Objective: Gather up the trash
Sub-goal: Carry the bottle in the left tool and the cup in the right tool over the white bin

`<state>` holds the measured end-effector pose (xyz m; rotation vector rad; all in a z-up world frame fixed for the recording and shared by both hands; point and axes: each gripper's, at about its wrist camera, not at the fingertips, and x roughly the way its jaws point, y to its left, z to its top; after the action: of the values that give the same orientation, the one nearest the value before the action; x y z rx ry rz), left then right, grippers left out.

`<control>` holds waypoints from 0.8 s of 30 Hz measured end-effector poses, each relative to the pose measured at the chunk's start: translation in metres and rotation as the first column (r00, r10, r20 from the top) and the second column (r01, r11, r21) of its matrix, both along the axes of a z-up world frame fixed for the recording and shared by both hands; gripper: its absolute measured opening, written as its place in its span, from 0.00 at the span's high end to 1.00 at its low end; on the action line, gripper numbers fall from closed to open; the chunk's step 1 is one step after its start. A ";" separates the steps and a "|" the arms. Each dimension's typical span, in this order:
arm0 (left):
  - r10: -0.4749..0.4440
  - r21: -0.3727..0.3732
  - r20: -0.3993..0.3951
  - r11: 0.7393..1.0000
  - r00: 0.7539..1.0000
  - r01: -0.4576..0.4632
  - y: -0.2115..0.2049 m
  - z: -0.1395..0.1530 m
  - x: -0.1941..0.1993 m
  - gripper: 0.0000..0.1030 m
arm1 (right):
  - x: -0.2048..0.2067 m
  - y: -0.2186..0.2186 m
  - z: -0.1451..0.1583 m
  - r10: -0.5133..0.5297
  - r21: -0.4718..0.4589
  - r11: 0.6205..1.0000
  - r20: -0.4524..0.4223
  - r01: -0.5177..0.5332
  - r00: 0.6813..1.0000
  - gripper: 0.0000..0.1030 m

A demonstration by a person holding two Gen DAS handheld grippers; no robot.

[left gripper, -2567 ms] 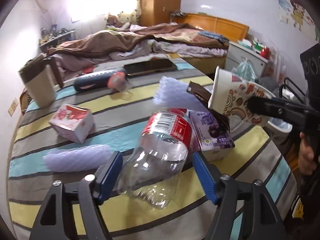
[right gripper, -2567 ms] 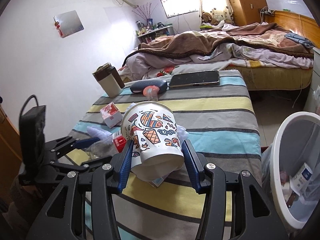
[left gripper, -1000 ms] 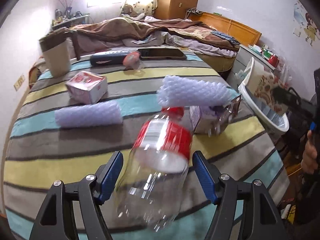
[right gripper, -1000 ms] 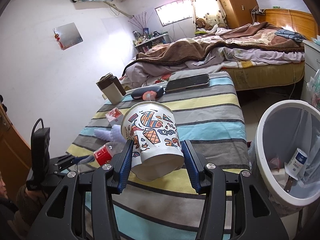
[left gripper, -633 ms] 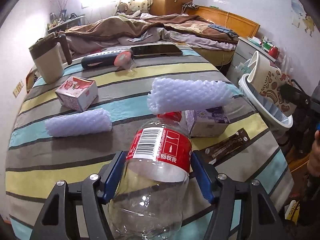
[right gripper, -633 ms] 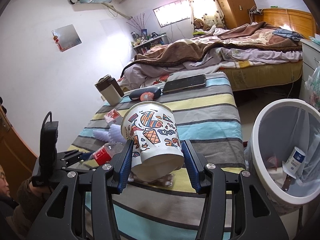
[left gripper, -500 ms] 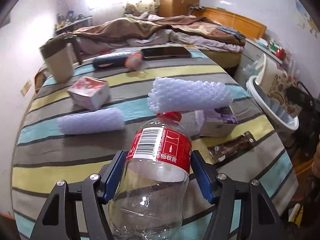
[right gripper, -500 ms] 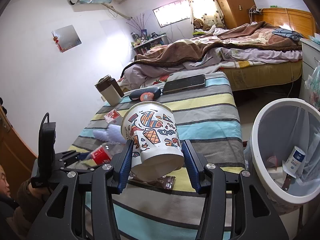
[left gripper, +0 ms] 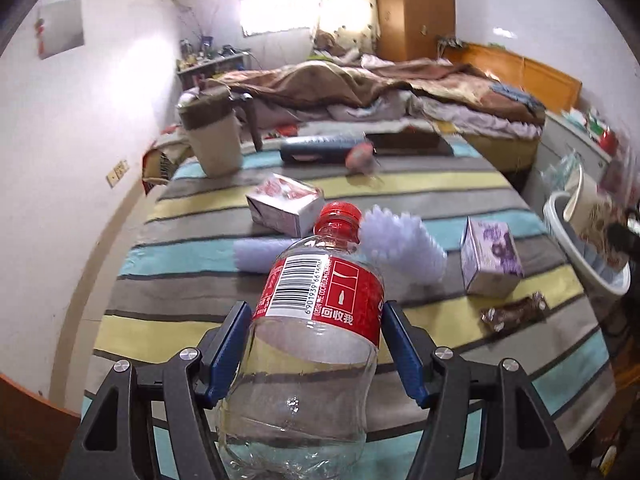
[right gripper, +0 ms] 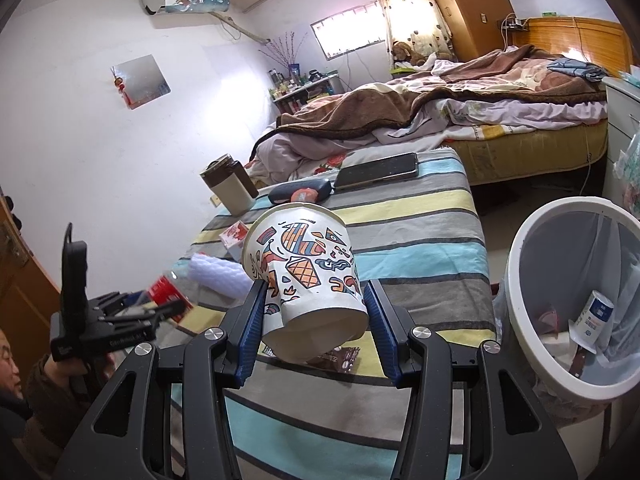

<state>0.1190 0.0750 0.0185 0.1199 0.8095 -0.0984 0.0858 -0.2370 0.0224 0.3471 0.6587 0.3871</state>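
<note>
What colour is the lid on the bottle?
Red. The bottle cap shows best in the left wrist view.

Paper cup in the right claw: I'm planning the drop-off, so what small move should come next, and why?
Probably swing the right claw sideways over the white bin before letting go. It is shut on the paper cup, which hangs above the striped table, while the bin's open mouth sits beside the table to the right.

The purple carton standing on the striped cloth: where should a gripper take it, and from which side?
Grip the purple carton across its two broad side faces, coming down from above. It stands upright with its flat top free, and the foam sleeve and brown wrapper lie close beside it.
</note>
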 end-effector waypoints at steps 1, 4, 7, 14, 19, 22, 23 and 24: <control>-0.002 -0.002 0.013 1.000 1.000 0.002 -0.001 0.003 -0.002 0.35 | 0.000 0.000 0.000 -0.001 -0.001 1.000 0.002 0.001 1.000 0.51; -0.004 -0.011 0.044 1.000 0.999 0.005 -0.006 0.013 -0.007 0.35 | -0.003 -0.004 0.002 -0.010 0.005 1.000 0.008 0.010 1.000 0.51; 0.007 -0.015 0.075 1.000 0.997 -0.006 -0.010 0.023 -0.011 0.35 | -0.005 -0.009 0.003 -0.026 0.008 1.000 0.015 0.025 1.000 0.51; -0.030 -0.080 0.139 0.996 0.990 0.041 -0.030 0.049 -0.019 0.35 | -0.008 -0.018 0.004 -0.058 0.013 0.998 0.030 0.057 0.998 0.51; -0.097 -0.111 0.155 0.987 0.983 0.115 -0.061 0.055 -0.025 0.35 | -0.014 -0.027 0.006 -0.086 0.007 0.996 0.038 0.086 0.996 0.51; -0.139 -0.115 0.154 0.981 0.978 0.158 -0.082 0.054 -0.025 0.35 | -0.019 -0.035 0.009 -0.113 -0.014 0.993 0.049 0.114 0.992 0.51; -0.159 -0.118 0.152 0.977 0.976 0.178 -0.092 0.054 -0.025 0.35 | -0.020 -0.040 0.010 -0.125 -0.019 0.992 0.052 0.126 0.991 0.51; -0.172 -0.120 0.153 0.974 0.973 0.191 -0.098 0.053 -0.025 0.35 | -0.021 -0.043 0.010 -0.134 -0.021 0.991 0.054 0.135 0.989 0.51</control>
<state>0.0940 -0.0234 0.0719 0.0724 0.6468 -0.3141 0.0643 -0.2805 0.0325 0.3549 0.5846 0.2583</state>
